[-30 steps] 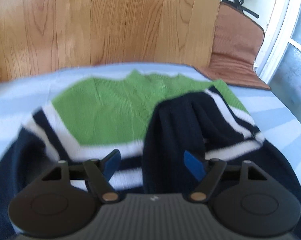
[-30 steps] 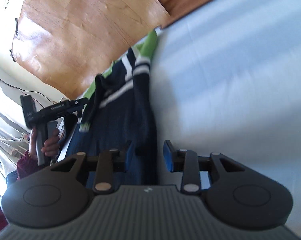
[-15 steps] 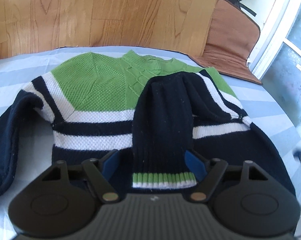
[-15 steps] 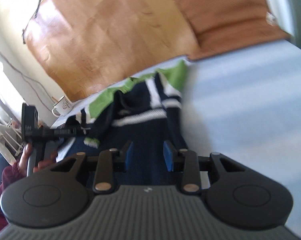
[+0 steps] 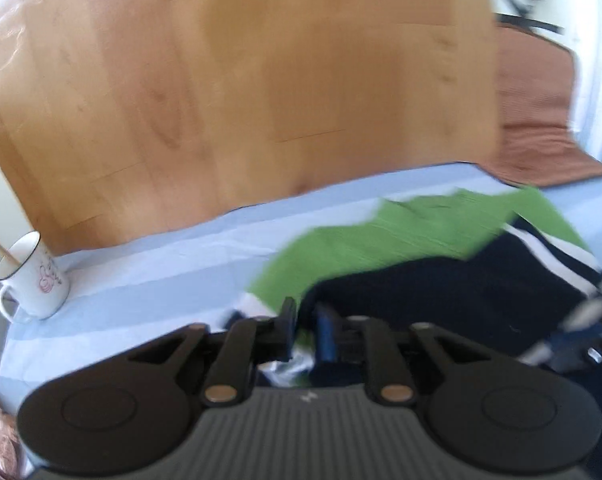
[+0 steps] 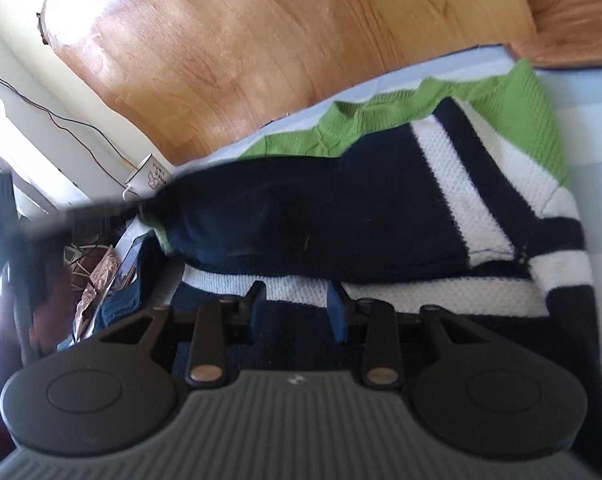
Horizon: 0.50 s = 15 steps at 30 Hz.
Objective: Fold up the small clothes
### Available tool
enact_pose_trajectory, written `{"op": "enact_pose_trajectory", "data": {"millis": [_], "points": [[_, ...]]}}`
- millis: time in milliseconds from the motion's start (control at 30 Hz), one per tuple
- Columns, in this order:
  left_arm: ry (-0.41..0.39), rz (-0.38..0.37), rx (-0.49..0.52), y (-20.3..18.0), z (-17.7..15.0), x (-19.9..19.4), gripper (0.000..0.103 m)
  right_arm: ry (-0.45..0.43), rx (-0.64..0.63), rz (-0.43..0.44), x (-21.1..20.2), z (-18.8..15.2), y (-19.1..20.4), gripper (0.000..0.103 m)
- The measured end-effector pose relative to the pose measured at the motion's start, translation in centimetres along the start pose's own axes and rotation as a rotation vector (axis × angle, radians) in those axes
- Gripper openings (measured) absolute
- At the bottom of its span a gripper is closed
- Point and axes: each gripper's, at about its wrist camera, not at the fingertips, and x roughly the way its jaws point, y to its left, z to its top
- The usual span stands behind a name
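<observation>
A knit sweater (image 5: 381, 240), green at the top with navy and white stripes, lies flat on the bed sheet (image 5: 141, 280). My left gripper (image 5: 304, 328) is at the sweater's left edge. Its jaws are closing, now narrow, with the green and white cuff of the navy sleeve (image 6: 261, 208) pinched between them. In the right wrist view that sleeve stretches left to the blurred left gripper (image 6: 81, 216). My right gripper (image 6: 297, 308) hovers open over the sweater's (image 6: 481, 200) lower striped body, with nothing between its fingers.
A white mug (image 5: 33, 276) with a stick in it stands at the bed's far left corner. A wooden headboard (image 5: 261, 80) rises behind the bed and a brown cushion (image 5: 541, 120) lies at the far right. Clutter (image 6: 101, 280) sits beyond the bed's left edge.
The left jaws went from wide apart to nearly together around the sleeve cuff, and the left gripper swung left and rose. The right gripper travelled from bare sheet to over the sweater.
</observation>
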Motion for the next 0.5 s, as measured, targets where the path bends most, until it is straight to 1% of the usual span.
{"op": "enact_pose_trajectory", "data": {"millis": [67,100,133,167,200,233,300,333,400,433,467,500], "points": [[0.010,0.030,-0.022,0.9,0.3,1.0,0.021,-0.012,0.006,0.012,-0.8,0.6,-0.4,0.037],[0.021,0.042,-0.018,0.9,0.0,1.5,0.026,-0.036,0.002,0.018,-1.4,1.2,-0.4,0.037],[0.030,0.036,-0.016,0.8,-0.4,1.9,0.030,-0.068,-0.005,0.018,-2.3,1.8,-0.5,0.037],[0.038,0.021,-0.016,0.7,-0.9,2.4,0.040,-0.105,-0.020,0.003,-3.2,2.7,-0.7,0.038],[0.047,0.010,-0.014,0.4,-1.5,2.8,0.042,-0.142,-0.037,-0.035,-4.0,3.5,-0.9,0.044],[0.056,0.007,-0.011,0.1,-2.0,3.3,0.043,-0.182,-0.054,-0.105,-4.6,4.4,-1.1,0.052],[0.067,0.012,-0.002,-0.6,-2.6,4.0,0.043,-0.223,-0.105,-0.235,-4.9,6.0,-1.7,0.057],[0.067,0.016,0.001,-0.8,-2.8,4.2,0.043,-0.220,-0.134,-0.295,-4.5,7.0,-2.1,0.057],[0.065,0.021,-0.001,-0.8,-2.6,4.6,0.042,-0.180,-0.188,-0.400,-2.8,8.4,-2.9,0.058],[0.063,0.022,-0.006,-0.9,-2.5,4.5,0.040,-0.161,-0.202,-0.448,-1.9,8.9,-3.4,0.058],[0.056,0.025,-0.007,-0.9,-2.3,4.5,0.033,-0.142,-0.208,-0.484,-1.1,9.1,-4.1,0.058],[0.048,0.030,-0.005,-0.8,-2.5,4.7,0.022,-0.123,-0.211,-0.499,-0.5,9.2,-4.8,0.055]]}}
